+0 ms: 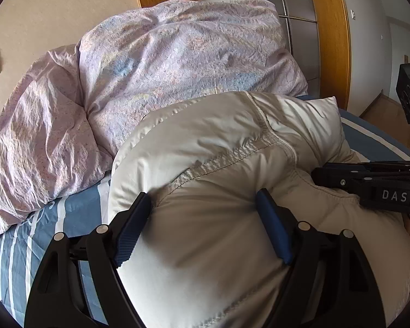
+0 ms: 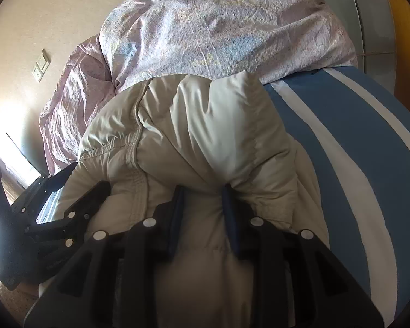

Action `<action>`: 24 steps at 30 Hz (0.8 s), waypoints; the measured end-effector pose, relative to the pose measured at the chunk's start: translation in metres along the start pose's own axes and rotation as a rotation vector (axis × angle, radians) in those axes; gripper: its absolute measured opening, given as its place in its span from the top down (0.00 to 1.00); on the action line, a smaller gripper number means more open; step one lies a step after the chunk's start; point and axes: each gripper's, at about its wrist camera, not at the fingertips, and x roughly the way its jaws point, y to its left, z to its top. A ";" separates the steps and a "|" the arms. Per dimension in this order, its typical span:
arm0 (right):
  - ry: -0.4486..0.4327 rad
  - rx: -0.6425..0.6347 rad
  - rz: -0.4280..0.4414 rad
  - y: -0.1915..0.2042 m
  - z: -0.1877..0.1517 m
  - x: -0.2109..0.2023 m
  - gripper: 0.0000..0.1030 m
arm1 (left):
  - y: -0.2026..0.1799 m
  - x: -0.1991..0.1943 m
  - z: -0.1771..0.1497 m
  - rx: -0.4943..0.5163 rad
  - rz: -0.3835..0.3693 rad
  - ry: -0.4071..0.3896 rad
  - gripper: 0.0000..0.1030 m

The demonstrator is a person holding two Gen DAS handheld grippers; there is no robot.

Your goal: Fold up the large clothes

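The left gripper point(image 1: 205, 205) has its blue pads point(image 1: 131, 229) set wide and pressed into a thick fold of the cream puffy jacket point(image 1: 218, 147), so it grips the padded cloth across a broad bunch; the right gripper point(image 2: 203, 195) is narrow, and its two pads pinch a smaller gathered fold of the same jacket, which bulges out above the fingertips. In the left wrist view the right gripper comes in from the right side and lies against the jacket; in the right wrist view the left gripper sits just to the left of the jacket, touching its edge.

The jacket lies in a heap on the bed sheet point(image 2: 341, 147), which is blue with white stripes; the sheet is bare to the right of the jacket and shows again in a smaller strip to its left. Behind the jacket, touching its far edge, a lilac patterned duvet point(image 1: 183, 52) is piled high and takes the whole far part of the bed; so free room on the bed is mostly to the right of the jacket.

Beyond the duvet stands a beige wall point(image 1: 54, 13) with a switch plate point(image 2: 41, 67); to the right of the duvet are a wooden frame point(image 1: 330, 41) and grey panels point(image 1: 298, 35); strong light falls in left of the jacket in the right wrist view.
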 end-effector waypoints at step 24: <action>0.011 0.068 -0.038 -0.011 0.023 0.008 0.73 | 0.018 -0.028 0.005 -0.077 -0.020 -0.038 0.17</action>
